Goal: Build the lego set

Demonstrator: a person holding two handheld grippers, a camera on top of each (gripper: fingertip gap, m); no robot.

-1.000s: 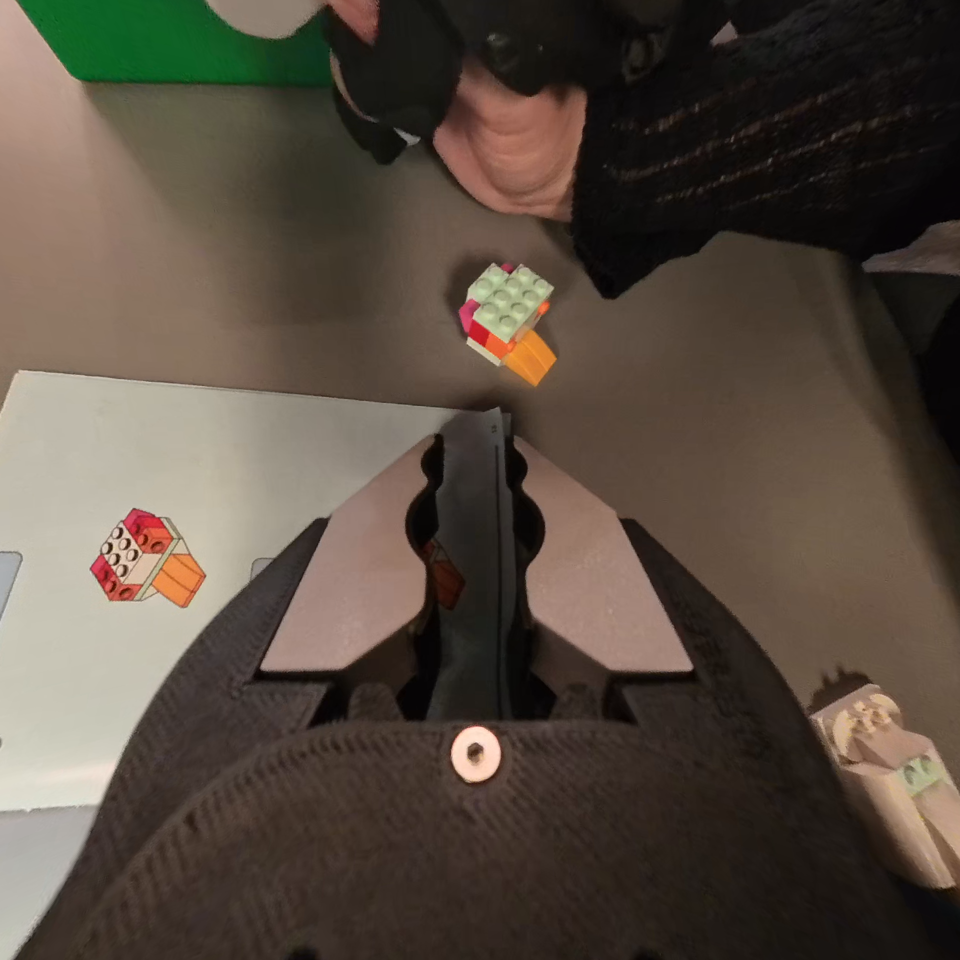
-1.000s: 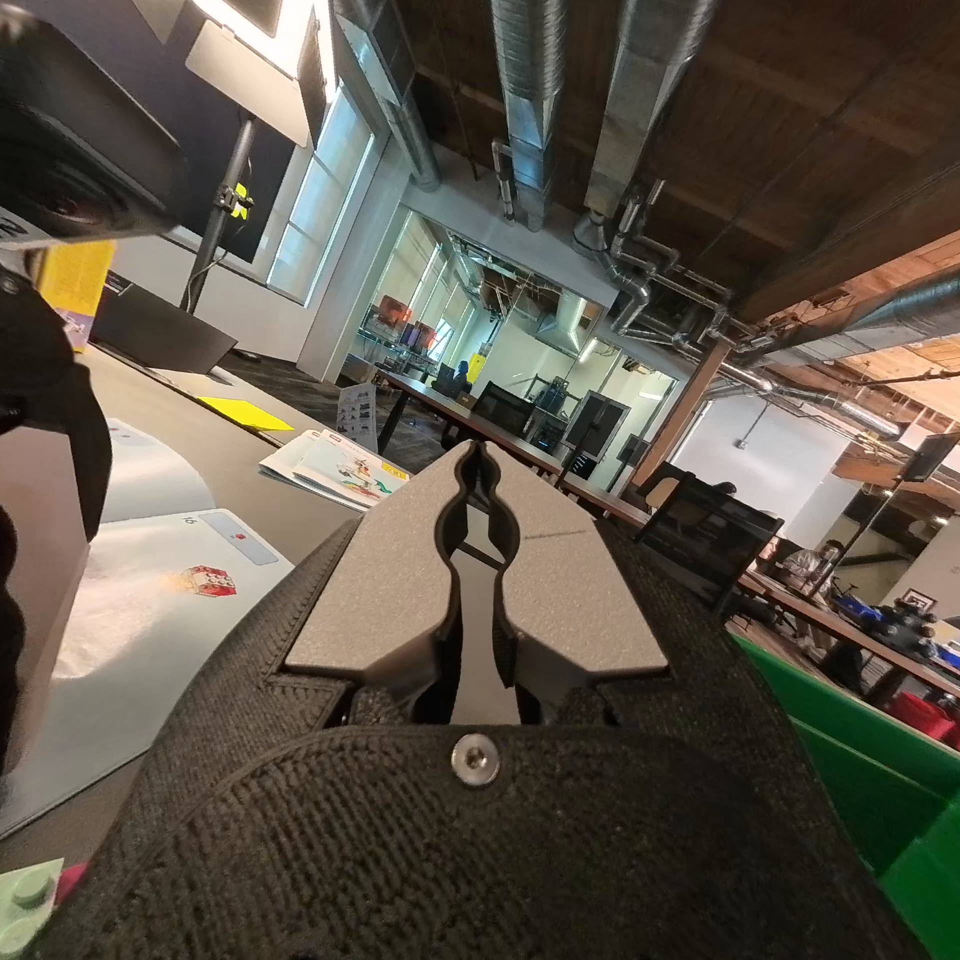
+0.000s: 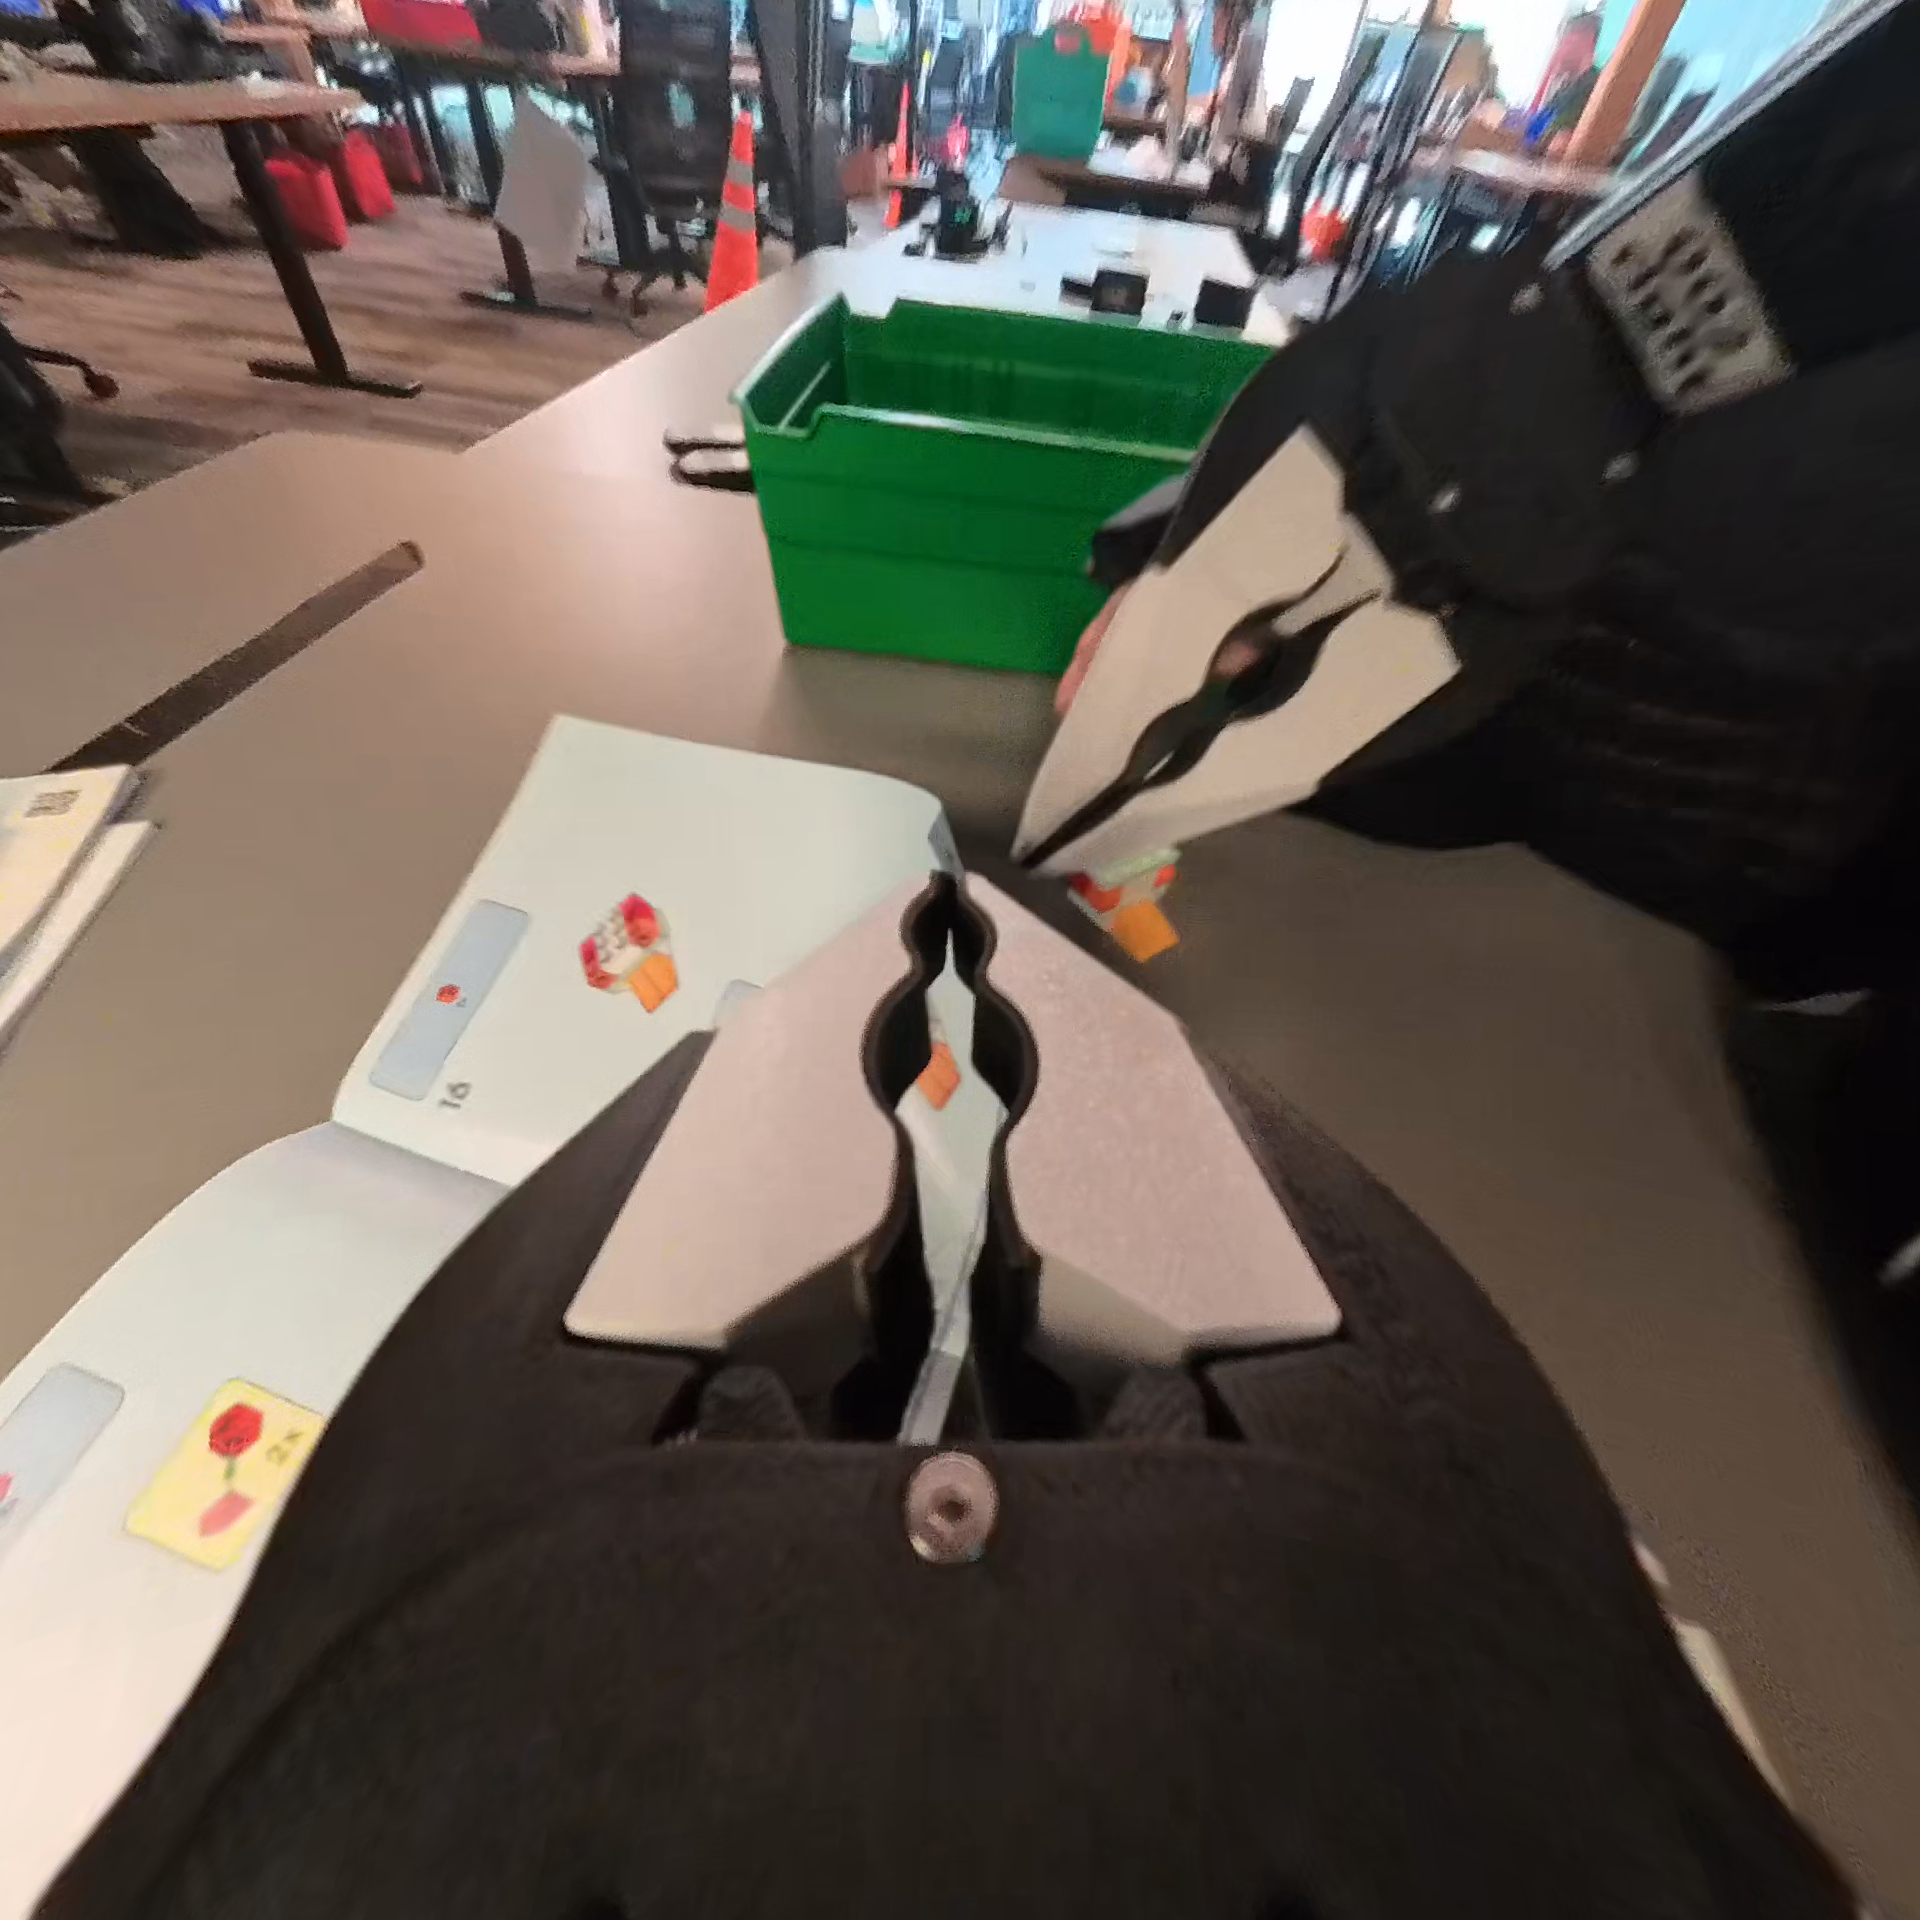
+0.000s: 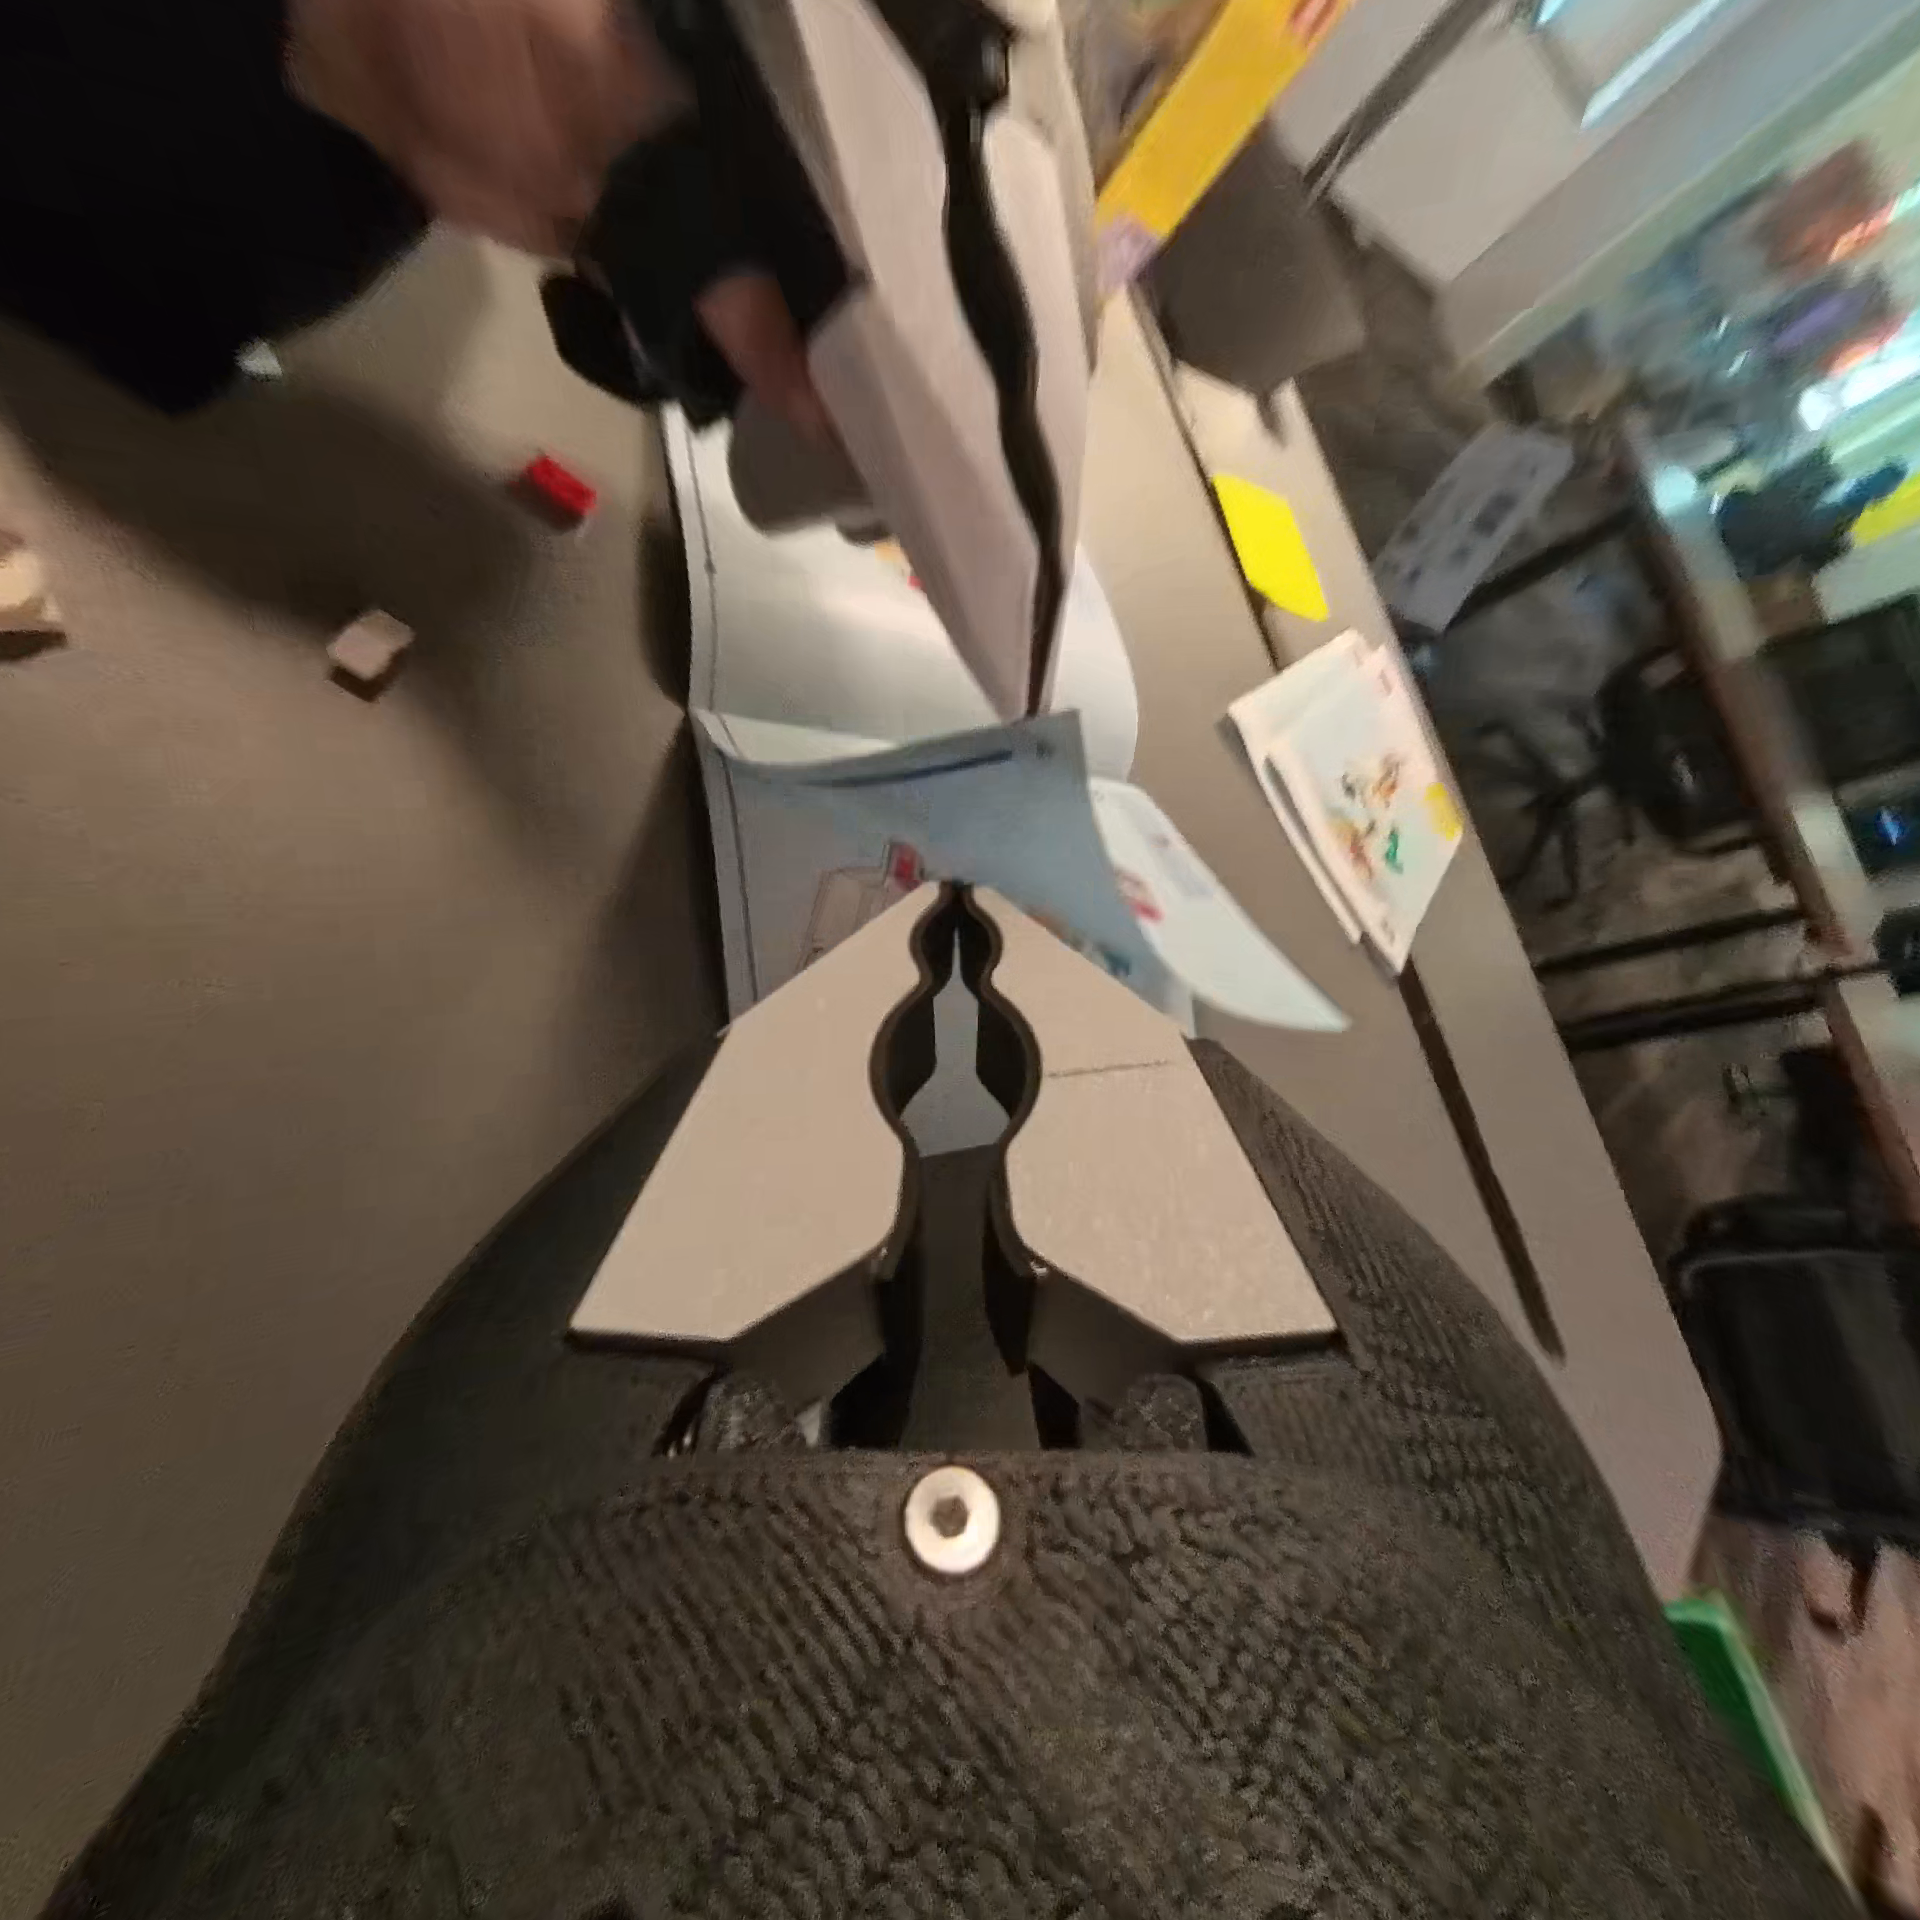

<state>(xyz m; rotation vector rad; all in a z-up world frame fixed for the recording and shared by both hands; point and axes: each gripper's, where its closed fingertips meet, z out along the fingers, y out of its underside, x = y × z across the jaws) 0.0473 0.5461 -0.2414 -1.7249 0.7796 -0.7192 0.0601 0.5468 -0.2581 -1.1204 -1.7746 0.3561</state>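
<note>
Left claw (image 3: 948, 914) pinches a lifted instruction booklet page (image 4: 997, 810); right claw (image 3: 1039, 847), pressed together, sits atop the small lego build (image 3: 1127, 904) on the table (image 3: 1403, 1091); turn the page slowly, clear of the build.

The right tongs (image 4: 954, 896) sit closed at the tips, nothing visibly between them, right at the lifted page. Above, the left tongs (image 4: 1034, 686) pinch the corner of that page of the instruction booklet (image 4: 966, 821), raising it off the counter (image 4: 260, 935). A red brick (image 4: 556, 488) and a tan piece (image 4: 369, 646) lie loose to the left. Another booklet (image 4: 1351, 790) rests farther right, beside a yellow sheet (image 4: 1273, 561).
</note>
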